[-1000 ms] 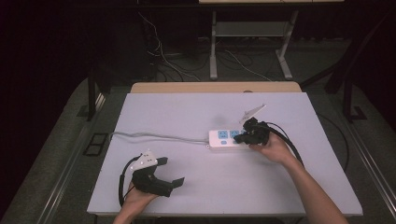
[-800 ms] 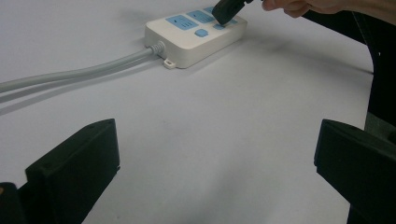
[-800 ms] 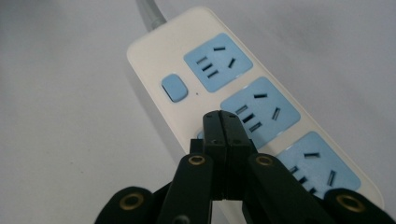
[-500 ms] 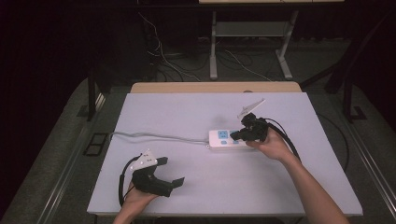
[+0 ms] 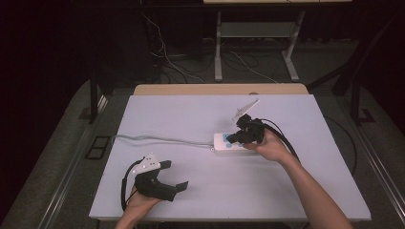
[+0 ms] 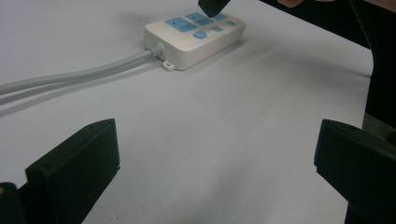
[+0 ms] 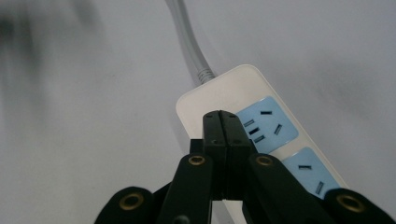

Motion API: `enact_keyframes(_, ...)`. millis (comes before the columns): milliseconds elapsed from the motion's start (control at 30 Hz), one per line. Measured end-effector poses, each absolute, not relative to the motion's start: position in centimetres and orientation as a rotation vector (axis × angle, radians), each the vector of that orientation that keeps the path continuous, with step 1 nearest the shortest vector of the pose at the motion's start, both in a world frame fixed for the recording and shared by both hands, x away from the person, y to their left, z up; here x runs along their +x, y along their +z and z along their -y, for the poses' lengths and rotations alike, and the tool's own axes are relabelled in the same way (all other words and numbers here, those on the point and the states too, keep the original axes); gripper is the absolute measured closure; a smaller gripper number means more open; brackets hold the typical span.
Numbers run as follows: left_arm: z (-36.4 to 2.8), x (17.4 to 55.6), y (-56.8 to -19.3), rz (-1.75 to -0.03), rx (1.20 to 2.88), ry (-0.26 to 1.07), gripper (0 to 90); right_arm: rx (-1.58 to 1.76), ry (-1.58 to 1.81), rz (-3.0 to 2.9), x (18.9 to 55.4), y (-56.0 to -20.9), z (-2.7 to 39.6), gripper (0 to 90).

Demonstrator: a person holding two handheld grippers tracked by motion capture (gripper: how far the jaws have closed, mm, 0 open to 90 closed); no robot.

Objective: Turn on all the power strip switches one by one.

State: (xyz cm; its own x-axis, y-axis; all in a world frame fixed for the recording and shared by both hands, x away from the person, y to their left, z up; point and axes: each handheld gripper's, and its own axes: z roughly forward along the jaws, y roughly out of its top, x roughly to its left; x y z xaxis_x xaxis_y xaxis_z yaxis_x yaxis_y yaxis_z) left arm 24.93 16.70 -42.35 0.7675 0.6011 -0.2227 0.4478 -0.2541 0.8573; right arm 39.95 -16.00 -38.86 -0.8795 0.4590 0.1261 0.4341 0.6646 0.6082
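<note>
White power strip (image 5: 228, 142) with pale blue sockets and grey cord (image 5: 157, 140); right gripper (image 5: 237, 137) jaws pressed together, left gripper (image 5: 174, 175) jaws spread.

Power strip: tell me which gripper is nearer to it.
Right. The right gripper, jaws shut, is over the power strip at its sockets. The left gripper, jaws open, sits well apart near the table's front edge, toward the person.

Left tool (image 5: 169, 179) rests with jaws wide apart; right tool (image 7: 221, 122) has jaws pressed together.
</note>
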Motion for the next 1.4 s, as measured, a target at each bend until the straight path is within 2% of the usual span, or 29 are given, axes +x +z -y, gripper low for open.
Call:
enact_keyframes(633, -16.8, 25.0, -42.4, -0.802, 1.897, 0.182, 0.0, 0.779, 0.958, -2.872, 40.8, -40.6, 15.3, 90.0)
enact_keyframes(1400, -16.6, 24.9, -42.4, -0.797, 1.909, 0.18, 0.0, 0.779, 1.04, -2.878, 40.9, -41.2, 15.9, 90.0)
